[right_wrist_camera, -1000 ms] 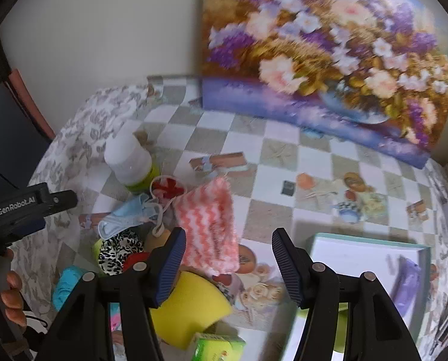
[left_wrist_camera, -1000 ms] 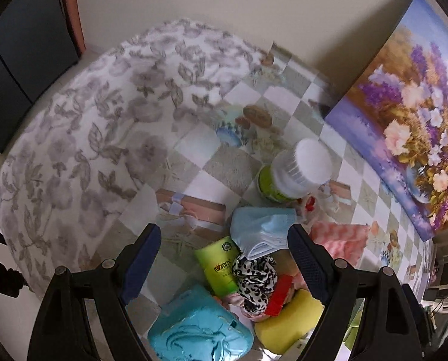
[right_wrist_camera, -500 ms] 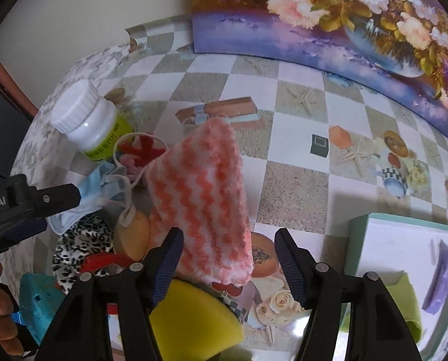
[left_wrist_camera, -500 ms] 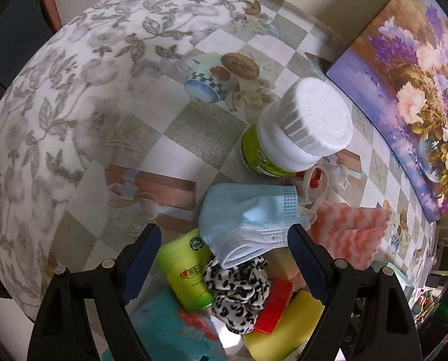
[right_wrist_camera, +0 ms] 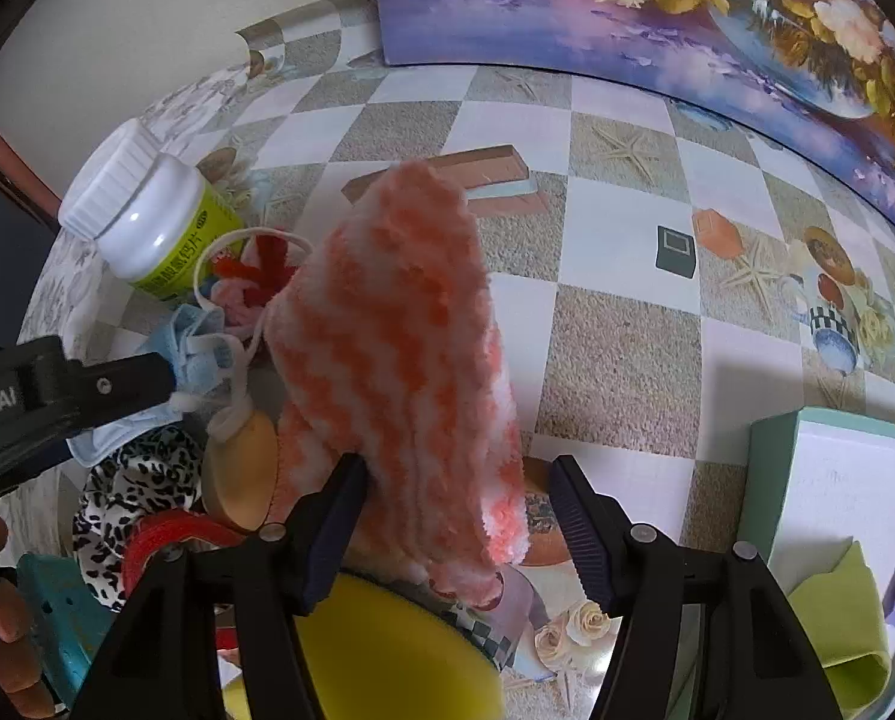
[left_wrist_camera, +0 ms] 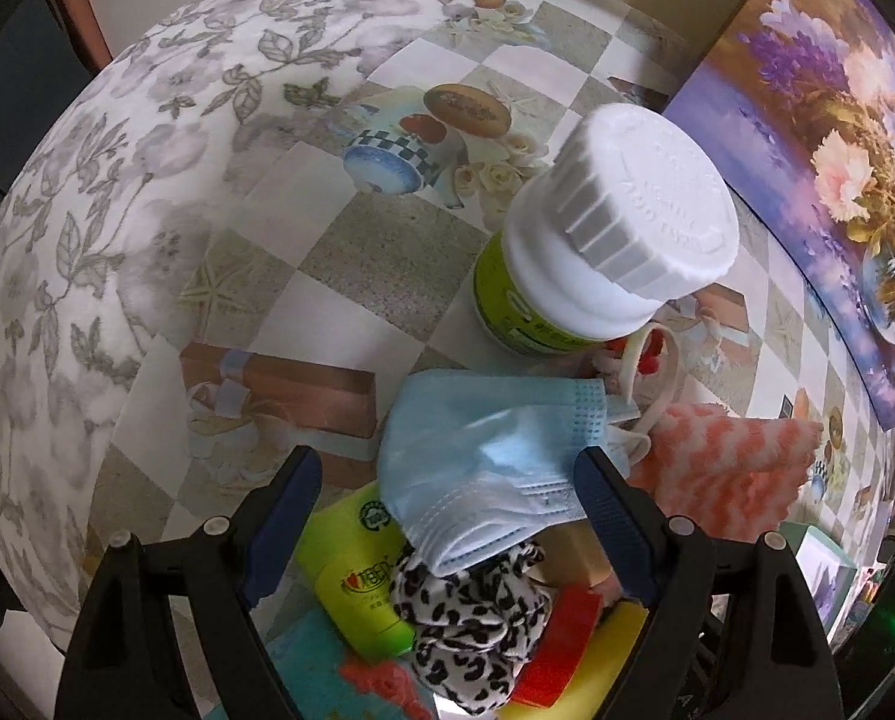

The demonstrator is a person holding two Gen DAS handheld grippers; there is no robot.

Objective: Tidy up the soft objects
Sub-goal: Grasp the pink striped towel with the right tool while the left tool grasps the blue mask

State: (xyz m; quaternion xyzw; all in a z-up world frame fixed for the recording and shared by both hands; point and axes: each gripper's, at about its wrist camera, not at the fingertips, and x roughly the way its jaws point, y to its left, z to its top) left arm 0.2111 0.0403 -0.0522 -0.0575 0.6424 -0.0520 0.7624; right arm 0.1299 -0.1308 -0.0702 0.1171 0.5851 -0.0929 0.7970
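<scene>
Left gripper (left_wrist_camera: 447, 516) fingers apart, straddling the blue face mask (left_wrist_camera: 489, 468) atop the pile beside the white-capped bottle (left_wrist_camera: 603, 240). Right gripper (right_wrist_camera: 465, 522) likewise apart around the orange-striped fuzzy cloth (right_wrist_camera: 399, 348) (left finger touching it), mid-tabletop (right_wrist_camera: 621, 354).

A white plastic bottle with a ribbed cap and lime-green label (left_wrist_camera: 597, 252) (right_wrist_camera: 147, 222) stands on a checked tablecloth printed with teacups and starfish (left_wrist_camera: 351, 252) (right_wrist_camera: 621, 348). A floral canvas painting in purples and golds (left_wrist_camera: 831, 180) (right_wrist_camera: 657, 6) leans against the cream wall (its base resting on the cloth).
</scene>
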